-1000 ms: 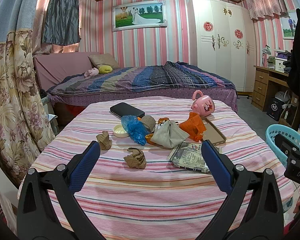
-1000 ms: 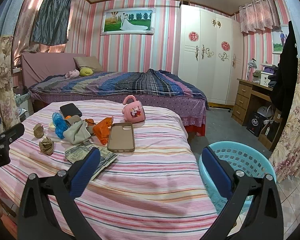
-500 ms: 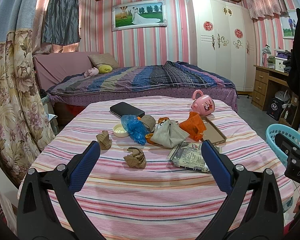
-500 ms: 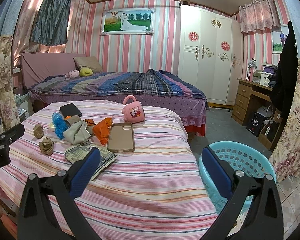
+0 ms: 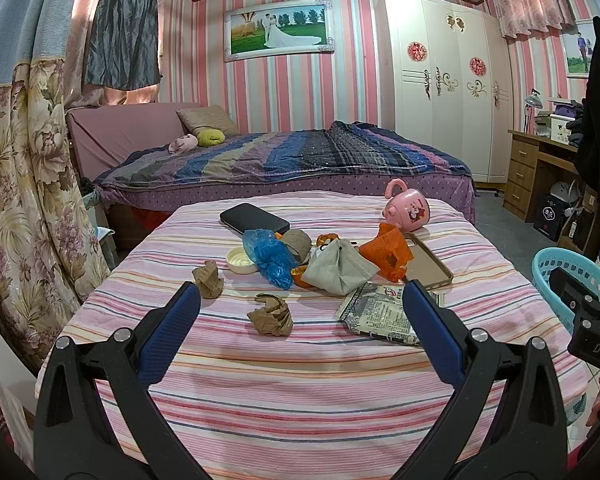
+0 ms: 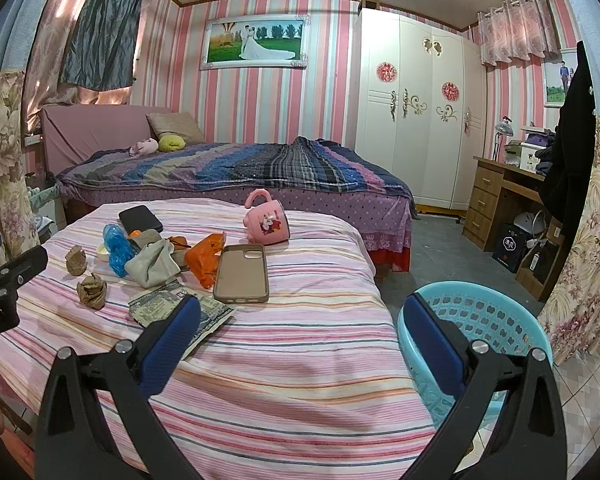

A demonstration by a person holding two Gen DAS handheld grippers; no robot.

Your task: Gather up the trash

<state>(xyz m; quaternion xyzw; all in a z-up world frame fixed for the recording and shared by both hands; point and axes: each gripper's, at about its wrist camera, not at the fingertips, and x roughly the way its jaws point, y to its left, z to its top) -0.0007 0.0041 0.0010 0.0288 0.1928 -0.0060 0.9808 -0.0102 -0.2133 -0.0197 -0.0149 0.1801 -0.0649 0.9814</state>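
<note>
Trash lies on the striped tablecloth (image 5: pixel 300 380): two crumpled brown paper balls (image 5: pixel 271 315) (image 5: pixel 208 279), a blue plastic bag (image 5: pixel 270 257), a grey bag (image 5: pixel 337 268), an orange wrapper (image 5: pixel 388 251) and a printed flat wrapper (image 5: pixel 380 312). My left gripper (image 5: pixel 300 312) is open and empty, just short of the near paper ball. My right gripper (image 6: pixel 300 320) is open and empty above the table's right part, with the blue basket (image 6: pixel 488 320) to its right. The trash also shows in the right wrist view (image 6: pixel 92 290).
A black phone (image 5: pixel 254 219), a tan phone case (image 5: pixel 426 264), a pink mug (image 5: pixel 406 210) and a white lid (image 5: pixel 240 260) lie among the trash. A bed (image 5: pixel 284 160) stands behind the table, a desk (image 6: pixel 500 200) at the right, curtains (image 5: pixel 20 200) at the left.
</note>
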